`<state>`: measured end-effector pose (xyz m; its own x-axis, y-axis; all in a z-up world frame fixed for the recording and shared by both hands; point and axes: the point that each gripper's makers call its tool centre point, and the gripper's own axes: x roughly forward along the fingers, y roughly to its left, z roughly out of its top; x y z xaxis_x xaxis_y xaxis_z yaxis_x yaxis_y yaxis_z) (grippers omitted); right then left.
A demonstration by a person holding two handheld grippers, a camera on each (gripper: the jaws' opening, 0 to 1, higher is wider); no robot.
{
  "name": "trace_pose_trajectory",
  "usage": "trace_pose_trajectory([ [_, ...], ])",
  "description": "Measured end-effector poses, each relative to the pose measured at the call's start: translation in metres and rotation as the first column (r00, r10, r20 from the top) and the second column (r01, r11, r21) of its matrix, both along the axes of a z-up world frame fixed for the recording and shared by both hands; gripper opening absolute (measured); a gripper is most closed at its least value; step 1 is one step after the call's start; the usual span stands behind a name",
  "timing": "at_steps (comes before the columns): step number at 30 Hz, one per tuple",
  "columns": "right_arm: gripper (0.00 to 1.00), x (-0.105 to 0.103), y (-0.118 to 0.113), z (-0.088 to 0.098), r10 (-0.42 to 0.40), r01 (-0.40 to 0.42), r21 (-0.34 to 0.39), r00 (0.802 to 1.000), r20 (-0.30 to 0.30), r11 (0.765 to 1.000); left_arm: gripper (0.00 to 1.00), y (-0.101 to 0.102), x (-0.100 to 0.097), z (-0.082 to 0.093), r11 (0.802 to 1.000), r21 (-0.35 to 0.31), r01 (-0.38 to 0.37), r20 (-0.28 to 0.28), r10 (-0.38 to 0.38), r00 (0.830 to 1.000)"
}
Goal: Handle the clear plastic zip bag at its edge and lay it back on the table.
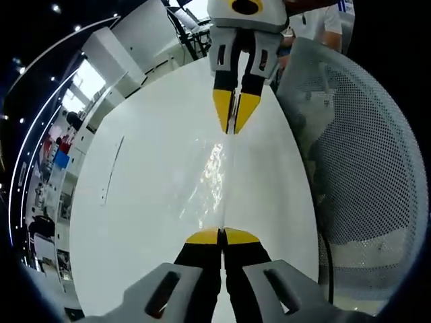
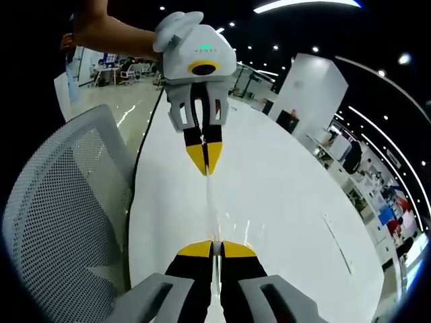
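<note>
The clear plastic zip bag is stretched between my two grippers above the white table, glinting with reflections. My left gripper is shut on its near edge, yellow tips pressed together. Facing it, my right gripper is shut on the opposite edge. In the right gripper view the bag appears nearly edge-on as a thin bright strip. There my right gripper pinches one end and my left gripper pinches the other.
A grey mesh office chair stands close against the table's side, also seen as the chair. A person's arm holds the left gripper. Broad bare table surface lies beside the bag. Office furniture sits far behind.
</note>
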<state>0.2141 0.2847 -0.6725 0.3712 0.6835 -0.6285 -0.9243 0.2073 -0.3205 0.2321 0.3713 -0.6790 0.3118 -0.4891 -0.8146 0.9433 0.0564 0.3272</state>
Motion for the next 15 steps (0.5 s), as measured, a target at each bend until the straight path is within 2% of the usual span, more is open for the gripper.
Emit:
trace_pose_trajectory([
  [15,0.0,-0.0014,-0.0046,-0.0025,-0.006,0.006,-0.007,1.0,-0.002,1.0,0.0,0.005,-0.0004,-0.002,1.0,-0.003,-0.016,-0.006,0.015,1.0],
])
